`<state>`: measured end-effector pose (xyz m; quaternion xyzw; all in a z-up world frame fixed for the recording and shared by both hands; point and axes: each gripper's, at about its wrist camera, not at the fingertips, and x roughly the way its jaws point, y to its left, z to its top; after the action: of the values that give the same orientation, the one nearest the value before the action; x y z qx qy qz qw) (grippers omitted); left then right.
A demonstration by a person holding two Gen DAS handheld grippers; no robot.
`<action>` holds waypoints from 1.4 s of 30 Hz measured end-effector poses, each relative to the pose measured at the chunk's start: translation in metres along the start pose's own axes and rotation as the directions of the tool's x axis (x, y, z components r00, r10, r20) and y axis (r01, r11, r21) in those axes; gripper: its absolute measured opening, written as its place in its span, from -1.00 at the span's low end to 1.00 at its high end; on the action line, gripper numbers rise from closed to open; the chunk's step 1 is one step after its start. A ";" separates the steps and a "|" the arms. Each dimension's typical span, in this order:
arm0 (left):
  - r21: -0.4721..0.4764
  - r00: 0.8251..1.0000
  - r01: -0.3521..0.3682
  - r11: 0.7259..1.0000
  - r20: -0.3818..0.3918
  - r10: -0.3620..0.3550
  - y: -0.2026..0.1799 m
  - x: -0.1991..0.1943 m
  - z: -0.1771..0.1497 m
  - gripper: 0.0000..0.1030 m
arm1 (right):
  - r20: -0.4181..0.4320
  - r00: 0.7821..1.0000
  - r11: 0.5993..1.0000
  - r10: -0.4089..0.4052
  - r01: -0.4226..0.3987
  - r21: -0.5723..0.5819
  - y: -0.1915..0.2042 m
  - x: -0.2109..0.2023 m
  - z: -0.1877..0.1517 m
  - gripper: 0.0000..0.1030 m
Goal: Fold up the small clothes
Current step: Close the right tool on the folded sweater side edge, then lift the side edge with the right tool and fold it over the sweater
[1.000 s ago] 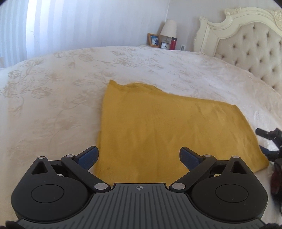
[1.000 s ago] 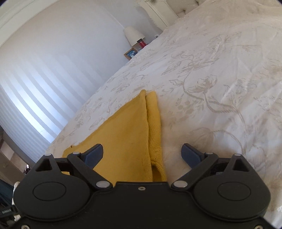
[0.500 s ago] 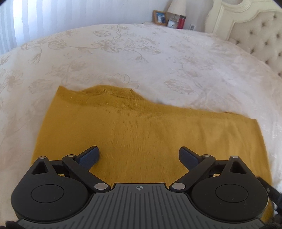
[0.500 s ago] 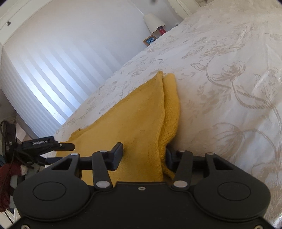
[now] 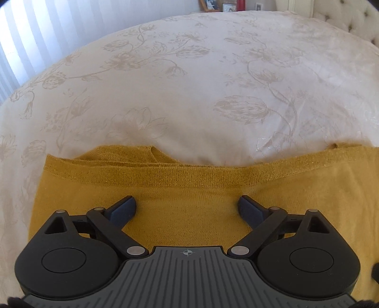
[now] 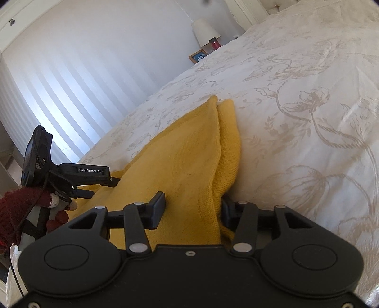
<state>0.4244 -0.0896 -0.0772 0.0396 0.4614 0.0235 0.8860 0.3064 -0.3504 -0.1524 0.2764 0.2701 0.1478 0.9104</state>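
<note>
We see the mustard-yellow knit garment (image 5: 189,194) flat on the floral bedspread (image 5: 201,83), its ribbed hem running crosswise just ahead of the left gripper (image 5: 187,208). That gripper hangs over the cloth, jaws spread wide and empty. The right gripper (image 6: 193,208) sits at the garment's opposite edge; its jaws have just been closing and now pinch the folded side layers.

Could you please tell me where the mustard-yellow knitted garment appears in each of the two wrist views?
Left wrist: the mustard-yellow knitted garment spans the lower half, beneath the open left gripper.
Right wrist: garment at lower centre, running into the right gripper.
Shared landmark: framed picture.
</note>
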 end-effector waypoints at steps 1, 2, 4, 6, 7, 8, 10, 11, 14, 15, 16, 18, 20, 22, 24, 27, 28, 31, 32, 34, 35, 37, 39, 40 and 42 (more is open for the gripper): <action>-0.013 1.000 0.007 1.000 -0.001 -0.007 0.002 -0.004 -0.002 0.82 | 0.000 1.000 1.000 -0.001 0.001 -0.001 0.000 0.000 0.000 0.05; -0.026 1.000 0.015 1.000 0.003 -0.015 0.004 -0.008 -0.005 0.81 | 0.000 1.000 1.000 -0.002 0.002 -0.001 0.000 0.000 0.000 0.05; -0.064 0.999 0.033 0.997 0.023 -0.032 0.008 -0.020 -0.013 0.80 | 0.000 1.000 1.000 0.001 -0.001 0.003 0.000 0.002 0.001 0.05; -0.085 0.998 0.060 0.995 0.030 -0.057 0.011 -0.032 -0.026 0.80 | 0.000 1.000 1.000 0.002 -0.002 0.004 -0.001 0.002 0.001 0.05; -0.077 0.998 0.064 0.995 0.033 -0.061 0.011 -0.036 -0.034 0.80 | -0.001 1.000 1.000 0.001 -0.001 0.002 0.000 0.002 0.001 0.05; -0.061 0.997 0.063 0.996 0.039 -0.061 0.009 -0.040 -0.042 0.80 | -0.001 1.000 1.000 0.001 -0.001 0.003 -0.001 0.002 0.001 0.05; -0.022 0.996 0.066 0.998 0.056 -0.064 0.004 -0.049 -0.056 0.80 | 0.000 1.000 1.000 0.003 -0.003 0.005 -0.001 0.002 0.001 0.05; -0.005 0.996 0.068 0.998 0.062 -0.067 0.003 -0.054 -0.063 0.81 | -0.001 1.000 1.000 0.003 -0.003 0.006 -0.001 0.002 0.001 0.05; 0.025 0.995 0.069 0.997 0.070 -0.070 0.001 -0.062 -0.077 0.81 | 0.000 1.000 1.000 0.005 -0.005 0.009 -0.001 0.002 0.001 0.05; 0.033 0.995 0.066 0.997 0.070 -0.069 0.000 -0.064 -0.080 0.81 | 0.000 1.000 1.000 0.005 -0.005 0.009 -0.001 0.002 0.001 0.05; 0.037 0.995 0.065 0.997 0.068 -0.067 0.000 -0.066 -0.083 0.81 | 0.000 1.000 1.000 0.005 -0.005 0.009 -0.001 0.002 0.001 0.05; 0.032 0.996 0.071 0.997 0.057 -0.073 0.000 -0.068 -0.087 0.81 | 0.000 1.000 1.000 0.004 -0.004 0.007 -0.001 0.002 0.001 0.05; 0.021 0.996 0.082 0.996 0.041 -0.083 0.001 -0.071 -0.095 0.81 | -0.001 1.000 1.000 0.005 -0.005 0.009 -0.001 0.001 0.002 0.05; 0.037 0.996 0.077 0.996 0.043 -0.079 -0.002 -0.071 -0.102 0.82 | -0.001 1.000 1.000 0.005 -0.005 0.009 -0.001 0.002 0.002 0.05; 0.063 0.995 0.067 0.996 0.063 -0.071 -0.004 -0.071 -0.107 0.83 | -0.001 1.000 1.000 0.006 -0.006 0.011 -0.001 0.002 0.002 0.05; 0.060 0.994 0.069 0.996 0.076 -0.074 -0.003 -0.069 -0.110 0.84 | -0.002 1.000 1.000 0.016 -0.016 0.026 -0.004 0.001 0.002 0.05; 0.064 0.994 0.068 0.996 0.079 -0.073 -0.003 -0.068 -0.111 0.84 | -0.004 1.000 0.999 0.018 -0.018 0.029 -0.004 0.001 0.003 0.05; 0.072 0.994 0.077 0.994 0.078 -0.083 -0.002 -0.067 -0.110 0.84 | -0.010 1.000 0.999 0.018 -0.018 0.033 -0.004 0.001 0.004 0.05; 0.070 0.993 0.095 0.993 0.069 -0.099 0.001 -0.068 -0.108 0.82 | -0.013 1.000 0.999 0.019 -0.018 0.036 -0.005 0.001 0.004 0.05; 0.060 0.988 0.146 0.988 0.048 -0.149 0.012 -0.074 -0.105 0.79 | -0.021 1.000 0.998 0.023 -0.022 0.050 -0.007 0.001 0.006 0.05; 0.052 0.985 0.166 0.985 0.044 -0.168 0.018 -0.078 -0.104 0.76 | -0.025 0.999 0.998 0.025 -0.024 0.059 -0.008 0.001 0.007 0.04; 0.012 0.980 0.193 0.981 0.046 -0.193 0.038 -0.088 -0.107 0.74 | -0.036 0.999 0.997 0.028 -0.025 0.076 -0.009 0.002 0.010 0.04; -0.039 0.980 0.194 0.980 0.055 -0.191 0.060 -0.098 -0.113 0.74 | -0.051 0.998 0.995 0.024 -0.018 0.099 -0.010 0.002 0.013 0.03; -0.054 0.980 0.192 0.980 0.057 -0.189 0.072 -0.103 -0.117 0.74 | -0.063 0.998 0.994 0.019 -0.012 0.112 -0.010 0.003 0.015 0.03; -0.063 0.983 0.180 0.982 0.059 -0.176 0.091 -0.112 -0.124 0.74 | -0.088 0.996 0.990 0.006 0.006 0.140 -0.008 0.003 0.020 0.02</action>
<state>0.2576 -0.0015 -0.0482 -0.0313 0.4383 -0.0412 0.8973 0.3213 -0.3642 -0.1448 0.3327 0.3198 0.1406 0.8759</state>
